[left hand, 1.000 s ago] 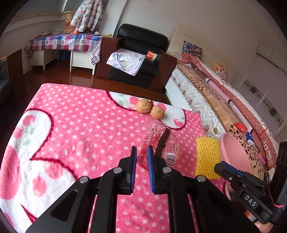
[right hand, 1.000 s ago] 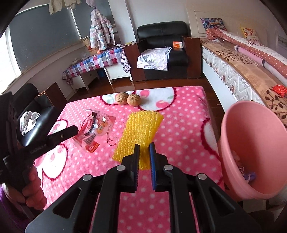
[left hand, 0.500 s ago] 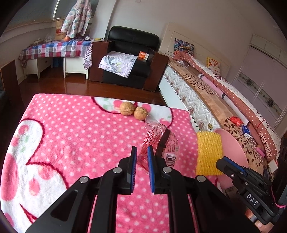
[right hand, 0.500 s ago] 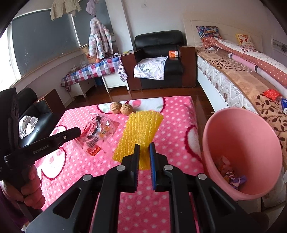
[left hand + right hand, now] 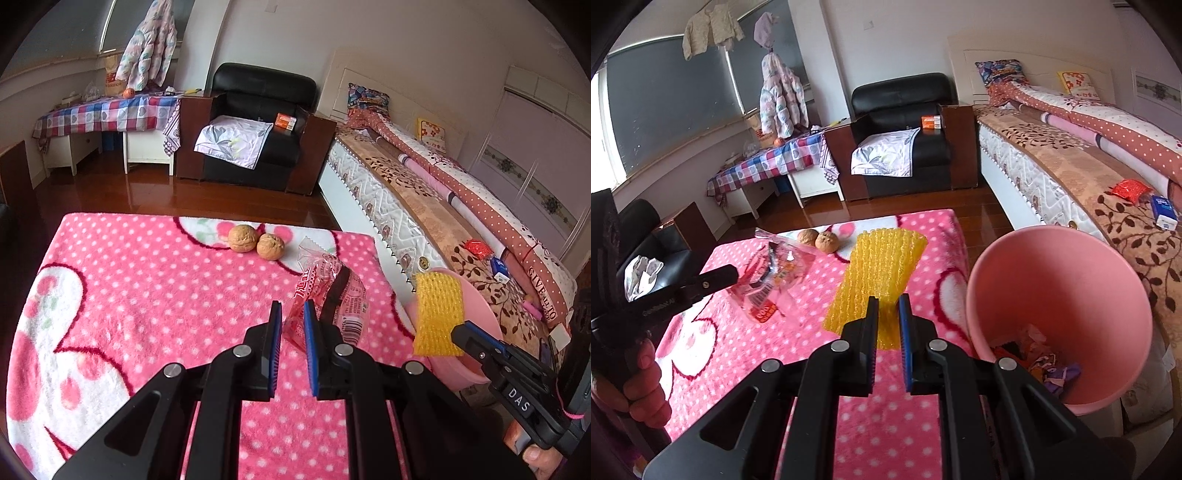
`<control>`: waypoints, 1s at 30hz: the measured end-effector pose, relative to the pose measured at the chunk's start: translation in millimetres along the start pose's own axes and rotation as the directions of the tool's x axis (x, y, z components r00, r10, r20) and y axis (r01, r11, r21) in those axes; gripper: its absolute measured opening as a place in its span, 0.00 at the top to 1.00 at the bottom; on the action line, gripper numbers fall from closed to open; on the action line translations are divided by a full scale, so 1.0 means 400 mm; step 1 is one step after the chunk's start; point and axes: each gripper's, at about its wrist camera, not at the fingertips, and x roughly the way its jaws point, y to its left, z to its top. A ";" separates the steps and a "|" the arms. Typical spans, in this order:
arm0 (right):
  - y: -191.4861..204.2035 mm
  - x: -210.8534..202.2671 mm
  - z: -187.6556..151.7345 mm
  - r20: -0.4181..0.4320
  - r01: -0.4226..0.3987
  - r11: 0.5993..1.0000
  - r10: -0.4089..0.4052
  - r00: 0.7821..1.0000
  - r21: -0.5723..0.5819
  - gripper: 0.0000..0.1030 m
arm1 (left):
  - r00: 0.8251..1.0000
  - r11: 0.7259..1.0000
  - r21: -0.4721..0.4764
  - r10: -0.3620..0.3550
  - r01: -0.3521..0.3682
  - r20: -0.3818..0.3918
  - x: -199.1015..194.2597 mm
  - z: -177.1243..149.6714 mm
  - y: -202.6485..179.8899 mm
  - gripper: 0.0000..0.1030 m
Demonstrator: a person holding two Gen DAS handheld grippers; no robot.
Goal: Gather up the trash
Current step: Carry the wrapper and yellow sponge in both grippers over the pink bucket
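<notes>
My left gripper [image 5: 293, 314] is shut on a clear red-printed plastic wrapper [image 5: 332, 295] and holds it above the pink dotted blanket [image 5: 147, 295]; the wrapper also shows in the right wrist view [image 5: 772, 280]. My right gripper [image 5: 888, 310] is shut on a yellow foam net sleeve [image 5: 879, 273], lifted off the blanket beside the pink bin [image 5: 1052, 266]. In the left wrist view the sleeve [image 5: 437, 314] hangs in front of the bin [image 5: 480, 306]. The bin holds crumpled trash [image 5: 1041, 358].
Two walnuts [image 5: 256, 242] lie at the blanket's far edge. A bed [image 5: 443, 192] runs along the right, with a red packet [image 5: 1130, 189] and a blue box [image 5: 1163, 216] on it. A black armchair [image 5: 255, 129] stands beyond on the wood floor.
Both grippers have risen with their loads. The yellow sleeve has left the blanket and moved right toward the bin. The wrapper is lifted higher.
</notes>
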 end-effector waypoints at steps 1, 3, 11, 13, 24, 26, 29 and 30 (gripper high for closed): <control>-0.006 -0.001 0.001 0.002 0.001 1.000 -0.001 1.000 0.005 0.89 | 1.000 1.000 0.006 -0.002 0.002 0.002 -0.002 0.002 -0.004 0.89; -0.016 -0.003 0.004 0.008 0.004 1.000 -0.004 1.000 0.015 0.89 | 1.000 1.000 0.014 -0.006 0.006 0.004 -0.003 0.007 -0.014 0.89; -0.069 -0.021 0.005 0.029 0.053 0.997 -0.055 0.998 0.047 0.89 | 0.999 0.997 0.064 -0.042 0.043 -0.008 0.021 0.024 -0.082 0.89; -0.086 -0.024 0.007 0.030 0.068 0.996 -0.070 0.997 0.064 0.89 | 0.998 0.995 0.078 -0.055 0.056 -0.013 0.030 0.028 -0.104 0.89; -0.205 -0.048 0.000 0.031 0.153 0.975 -0.160 0.987 0.162 0.89 | 0.994 0.979 0.174 -0.104 0.109 -0.038 0.080 0.035 -0.233 0.89; -0.212 -0.049 -0.001 0.031 0.157 0.973 -0.165 0.986 0.168 0.89 | 0.993 0.975 0.188 -0.111 0.118 -0.047 0.093 0.033 -0.257 0.89; -0.243 -0.056 -0.007 0.027 0.174 0.967 -0.182 0.983 0.187 0.89 | 0.991 0.970 0.207 -0.120 0.130 -0.061 0.110 0.028 -0.292 0.89; -0.250 -0.057 -0.009 0.026 0.179 0.965 -0.187 0.982 0.191 0.89 | 0.990 0.967 0.215 -0.124 0.135 -0.065 0.115 0.026 -0.303 0.89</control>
